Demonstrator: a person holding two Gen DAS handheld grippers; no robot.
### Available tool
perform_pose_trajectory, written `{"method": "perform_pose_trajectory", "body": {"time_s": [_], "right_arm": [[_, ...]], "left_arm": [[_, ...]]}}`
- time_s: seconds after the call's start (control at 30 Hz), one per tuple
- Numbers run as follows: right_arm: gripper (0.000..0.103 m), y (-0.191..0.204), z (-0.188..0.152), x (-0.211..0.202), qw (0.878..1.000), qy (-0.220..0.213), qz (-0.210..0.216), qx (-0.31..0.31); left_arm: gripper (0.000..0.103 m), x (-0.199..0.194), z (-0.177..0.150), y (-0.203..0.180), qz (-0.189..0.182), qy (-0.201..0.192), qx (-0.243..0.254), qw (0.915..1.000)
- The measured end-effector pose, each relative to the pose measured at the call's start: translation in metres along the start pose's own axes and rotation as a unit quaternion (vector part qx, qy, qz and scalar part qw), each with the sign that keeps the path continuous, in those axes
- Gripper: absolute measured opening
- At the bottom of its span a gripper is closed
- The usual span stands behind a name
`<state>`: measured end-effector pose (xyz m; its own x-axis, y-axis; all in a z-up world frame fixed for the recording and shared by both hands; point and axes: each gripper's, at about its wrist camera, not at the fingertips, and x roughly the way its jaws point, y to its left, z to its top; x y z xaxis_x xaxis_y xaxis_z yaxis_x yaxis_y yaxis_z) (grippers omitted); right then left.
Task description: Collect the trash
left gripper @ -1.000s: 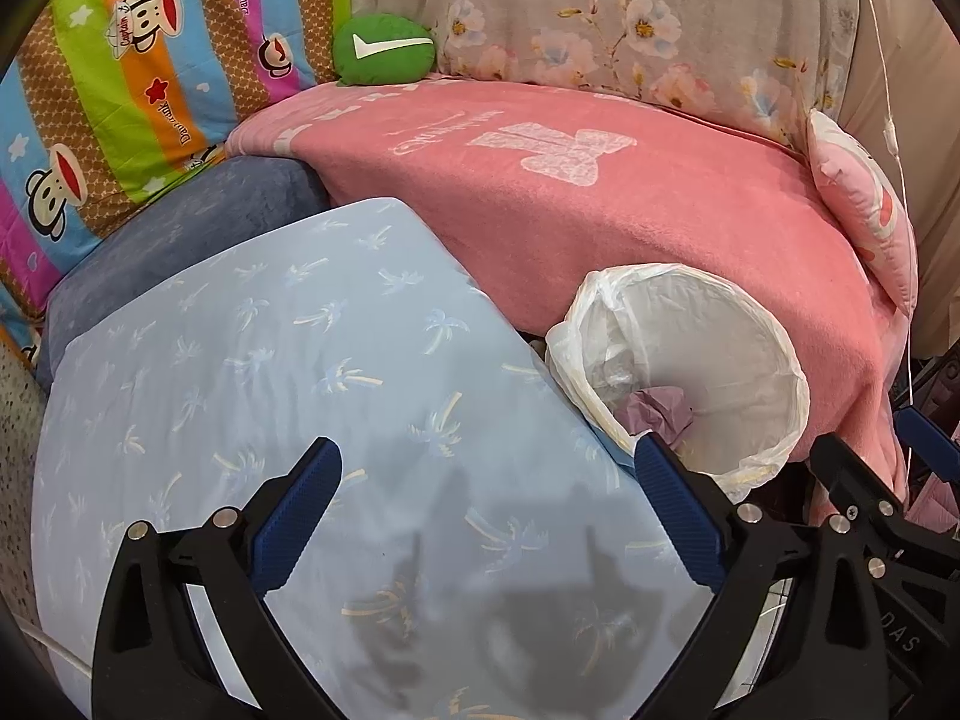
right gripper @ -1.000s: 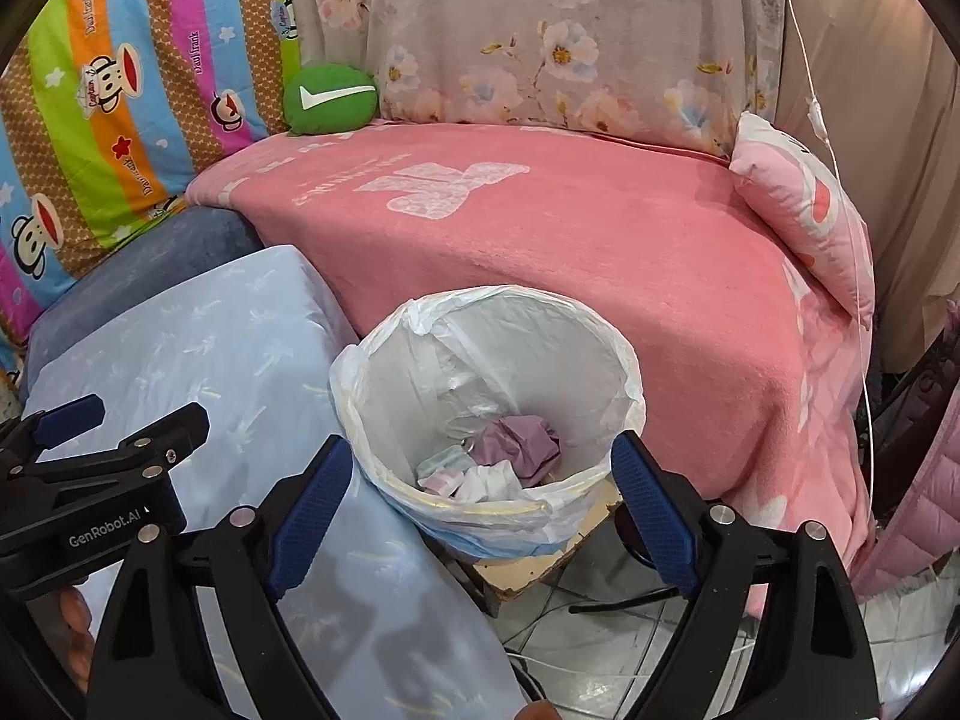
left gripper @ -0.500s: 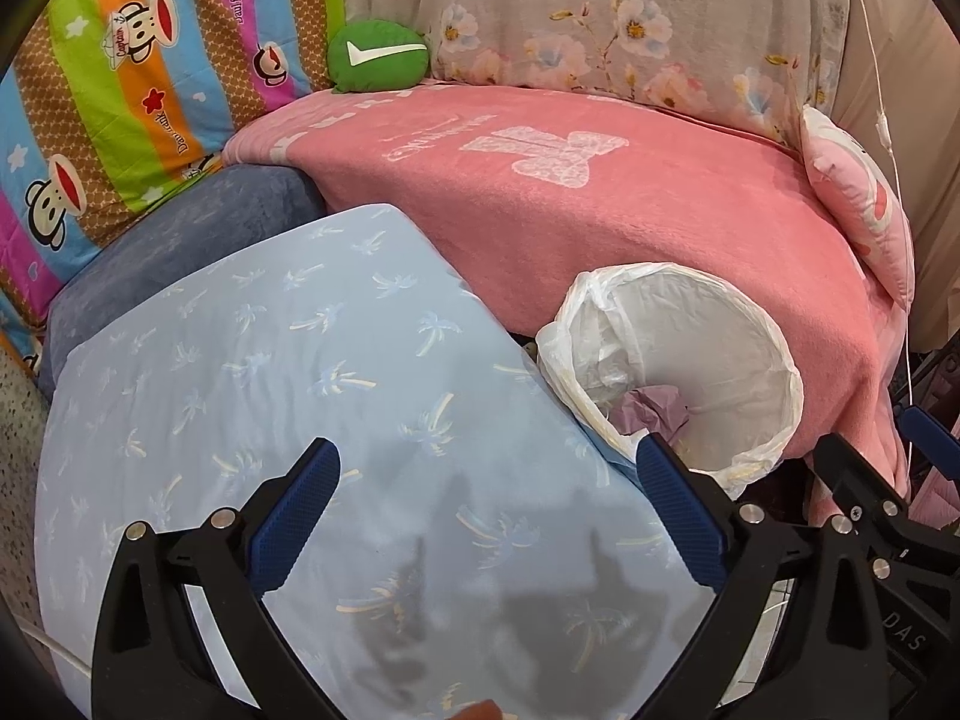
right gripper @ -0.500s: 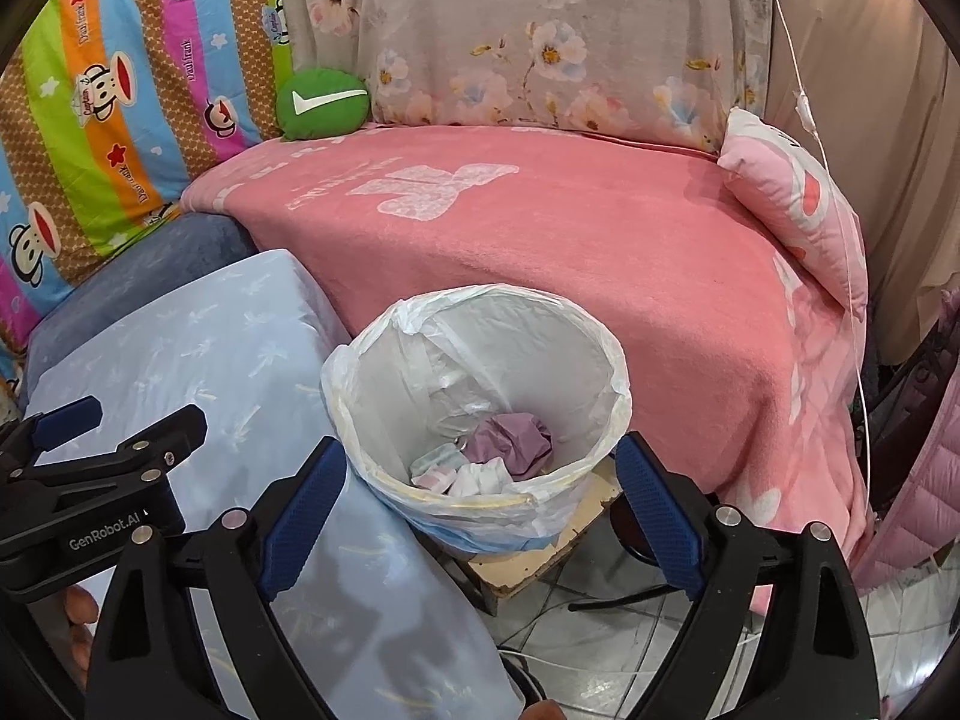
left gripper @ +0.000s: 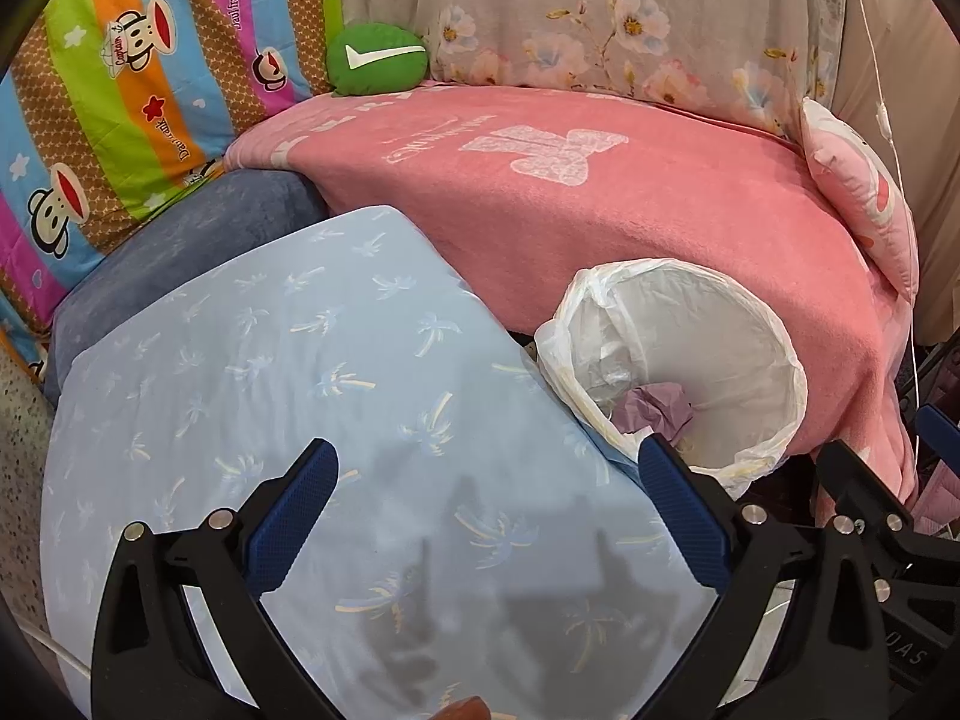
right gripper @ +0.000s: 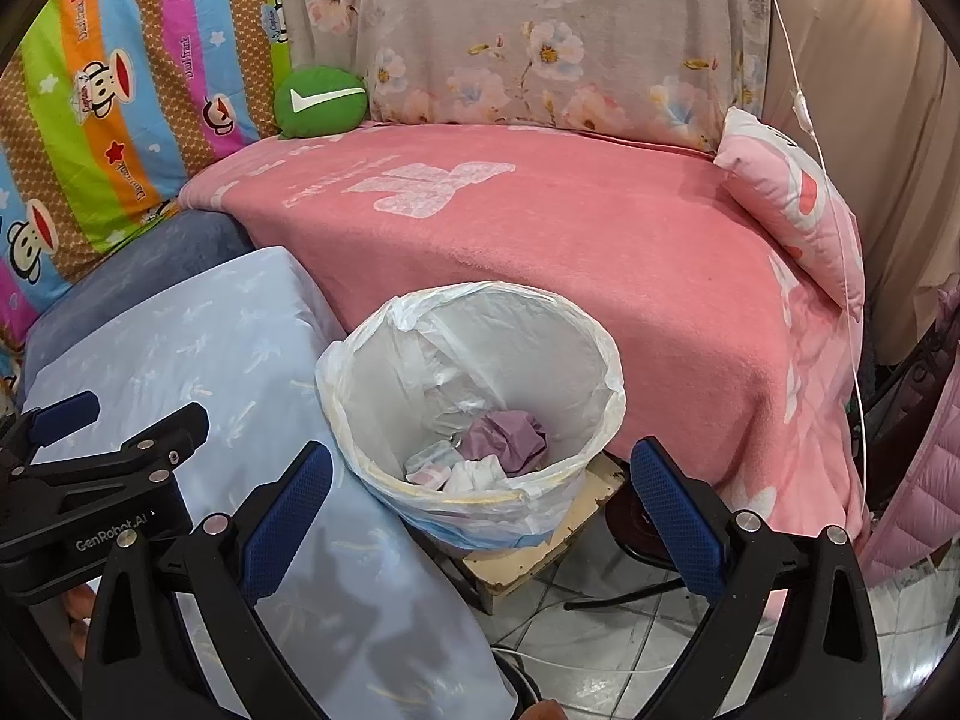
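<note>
Our right gripper [right gripper: 480,498] has just been opening wide with nothing in it above the bin [right gripper: 474,414] where the purple paper ball [right gripper: 507,441] lies, so we lift it away slowly, our left gripper [left gripper: 486,510] open and empty too.

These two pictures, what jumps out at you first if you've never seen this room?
The white-lined trash bin in the middle, with a crumpled purple paper inside. Behind it spreads a big pink blanket, and a striped monkey-print quilt stands upper left. Both the right gripper and the left gripper hang open, empty.
</note>
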<state>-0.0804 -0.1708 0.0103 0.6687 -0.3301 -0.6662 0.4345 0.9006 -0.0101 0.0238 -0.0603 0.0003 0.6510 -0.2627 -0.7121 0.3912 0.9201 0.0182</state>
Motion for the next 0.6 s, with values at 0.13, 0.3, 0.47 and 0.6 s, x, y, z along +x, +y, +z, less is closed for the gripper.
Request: {"method": "perform_pose_trajectory", "body": {"time_s": [0.13,0.3,0.47,0.6], "right_arm": [[0.097,-0.0002,-0.0003,0.0006,1.0,0.001,-0.002,-0.002],[0.097,-0.0017,-0.0009,0.0013,1.0,0.0,-0.006,-0.004],[0.097,-0.0015,-0.0013,0.0013,1.0,0.001,-0.006,-0.006],[0.097,-0.0009,-0.0028,0.0016,1.0,0.0,-0.012,-0.011]], "left_arm": [[0.096,-0.0001,-0.0003,-0.0006,0.001,-0.001,0.001,1.0],[0.096,0.0001,-0.0006,-0.0018,0.001,-0.003,0.0,1.0],[0.096,0.0005,-0.0011,-0.0055,0.008,-0.006,0.004,0.9999],[0.096,0.0014,-0.0008,-0.0057,0.007,-0.002,0.004,1.0]]}}
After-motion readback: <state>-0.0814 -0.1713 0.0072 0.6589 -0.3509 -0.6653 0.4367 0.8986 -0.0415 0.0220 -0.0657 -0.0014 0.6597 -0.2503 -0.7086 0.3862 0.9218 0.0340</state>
